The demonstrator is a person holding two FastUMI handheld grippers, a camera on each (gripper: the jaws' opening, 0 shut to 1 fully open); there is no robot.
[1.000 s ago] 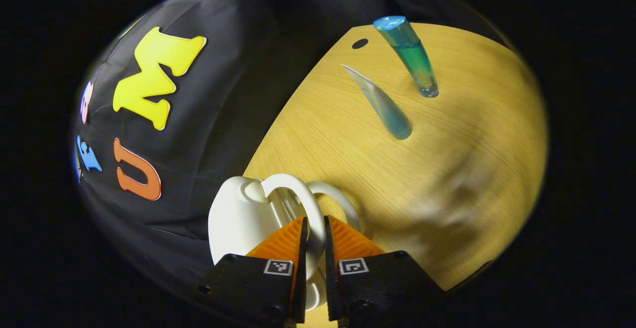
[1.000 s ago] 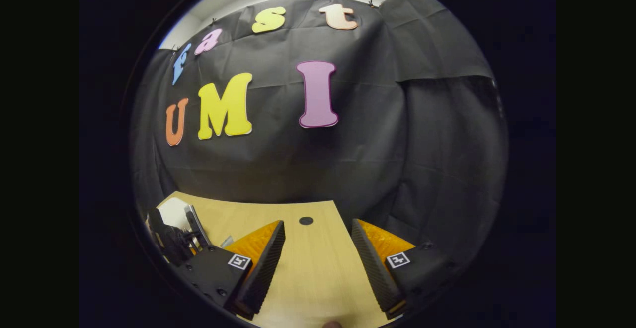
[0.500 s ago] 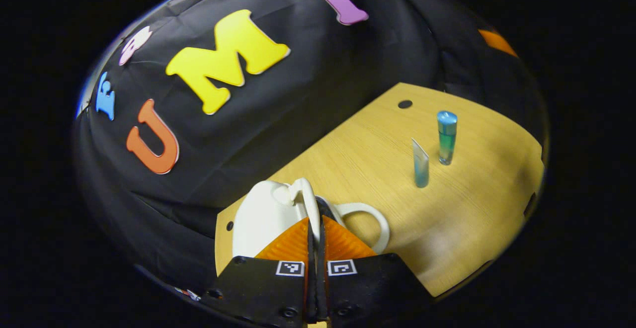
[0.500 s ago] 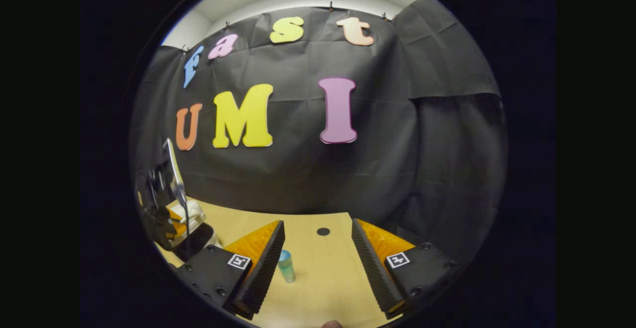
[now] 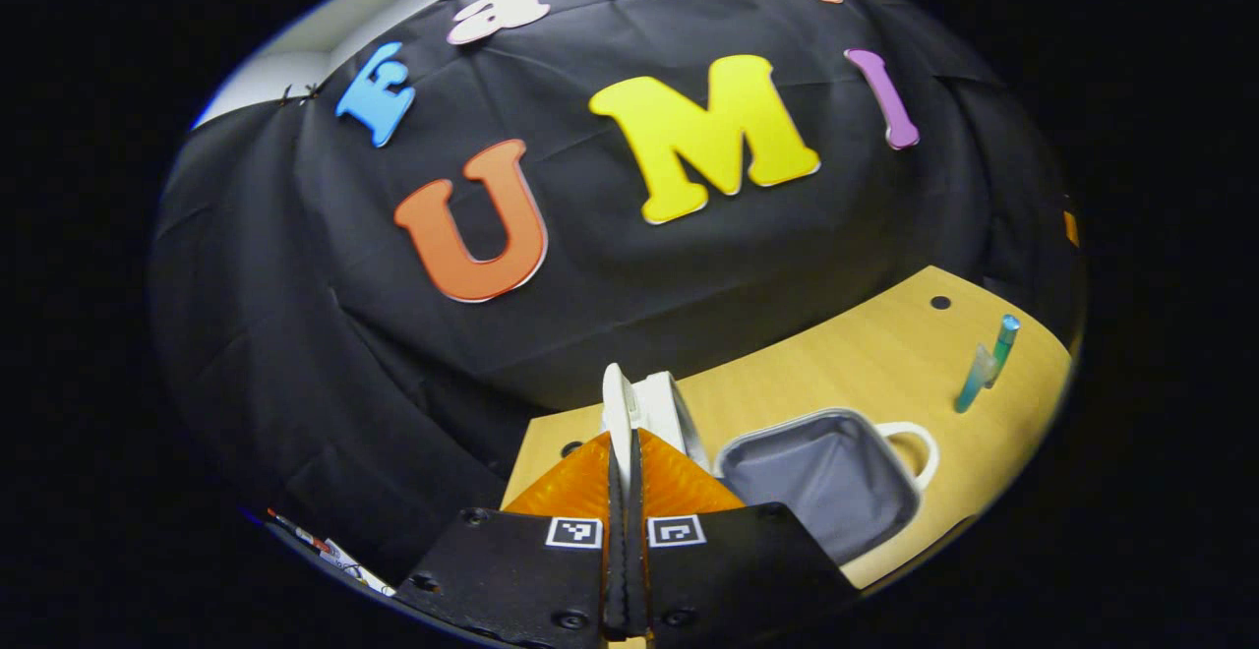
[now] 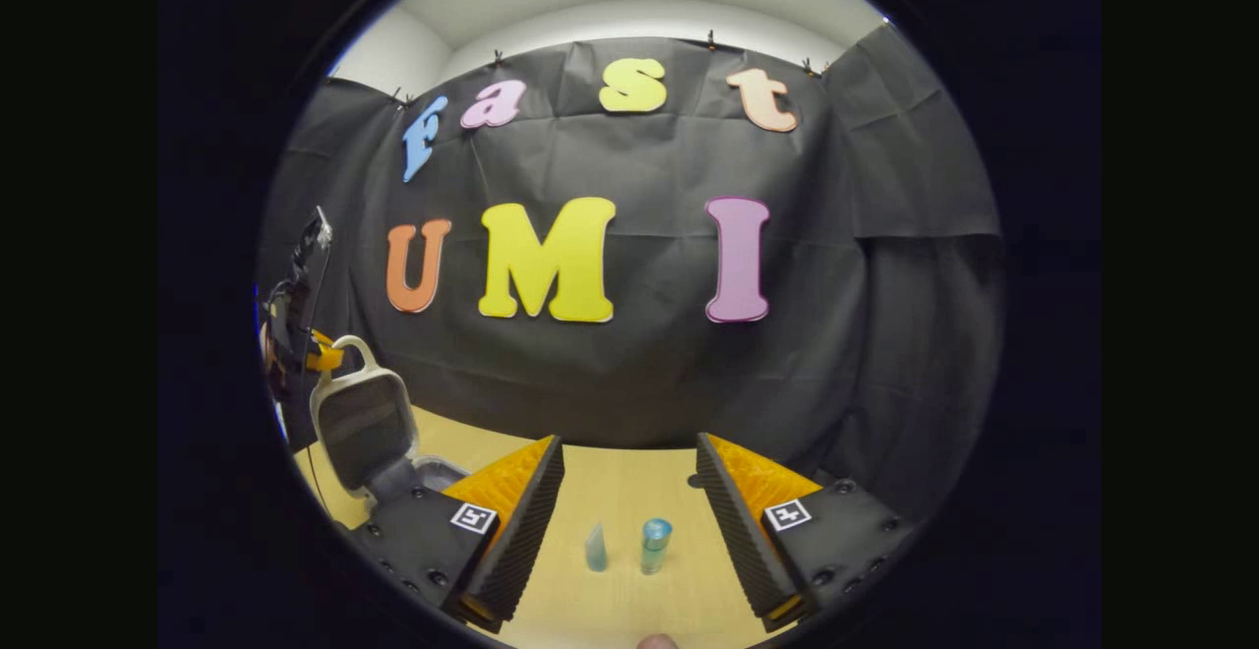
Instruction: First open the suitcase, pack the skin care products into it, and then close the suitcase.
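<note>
Suitcase (image 5: 826,472) sits open on the table (image 5: 866,364), my left gripper (image 5: 622,472) pinching its lid handle (image 6: 356,349), right gripper (image 6: 629,501) spread wide above two little tubes (image 6: 625,546)

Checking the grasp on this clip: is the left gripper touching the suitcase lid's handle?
Touching. In the left gripper view the left gripper is closed on the white lid handle, which runs between its fingers.

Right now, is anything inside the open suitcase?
The suitcase's grey-lined lower half looks empty, though the left claw, shut on the lid handle, covers its near corner. The tube and bottle stand on the table.
</note>
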